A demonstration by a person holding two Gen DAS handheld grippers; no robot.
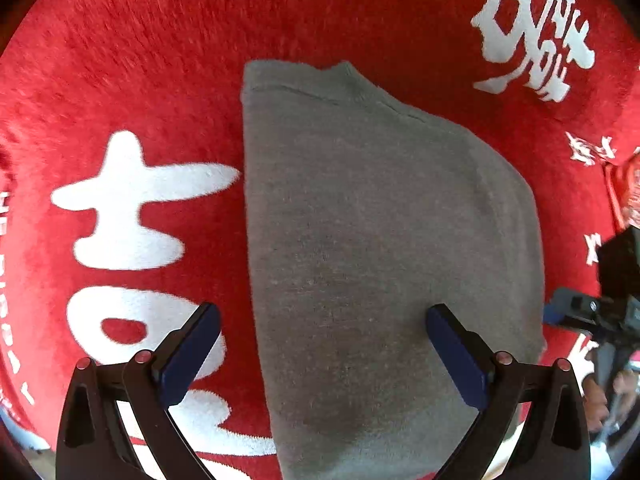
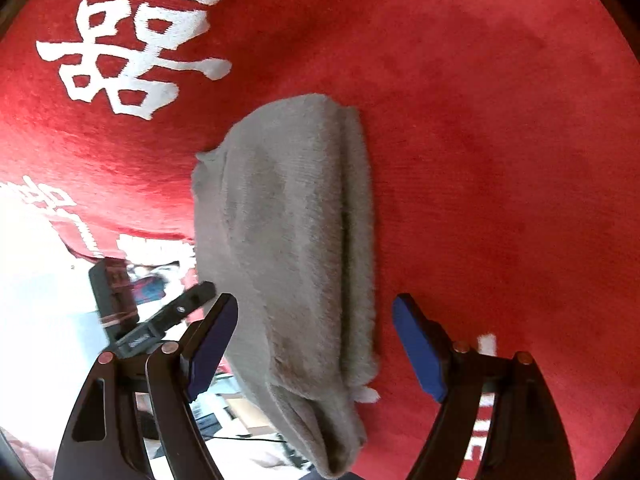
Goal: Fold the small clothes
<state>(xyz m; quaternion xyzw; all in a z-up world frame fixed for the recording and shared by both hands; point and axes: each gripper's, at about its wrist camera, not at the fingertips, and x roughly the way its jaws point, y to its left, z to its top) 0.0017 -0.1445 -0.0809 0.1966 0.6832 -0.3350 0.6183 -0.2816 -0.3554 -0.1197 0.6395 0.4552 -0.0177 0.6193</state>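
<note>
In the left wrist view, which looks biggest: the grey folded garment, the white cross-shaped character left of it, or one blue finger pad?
1. Grey folded knit garment
2. White cross-shaped character on the red rug
3. Blue finger pad, though nearness to the camera enlarges it

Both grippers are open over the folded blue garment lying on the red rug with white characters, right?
Not quite: the garment is grey, not blue; only the gripper pads are blue. Both wrist views show it folded on the red rug, with the left gripper and right gripper open.

Left gripper (image 1: 323, 316): black linkage arms, triangular cutouts, copper-red pivot rivets, dark blue flat finger pads (image 1: 188, 356). Right gripper (image 2: 316, 316): identical black arms, rivets, blue pads (image 2: 420, 354).
</note>
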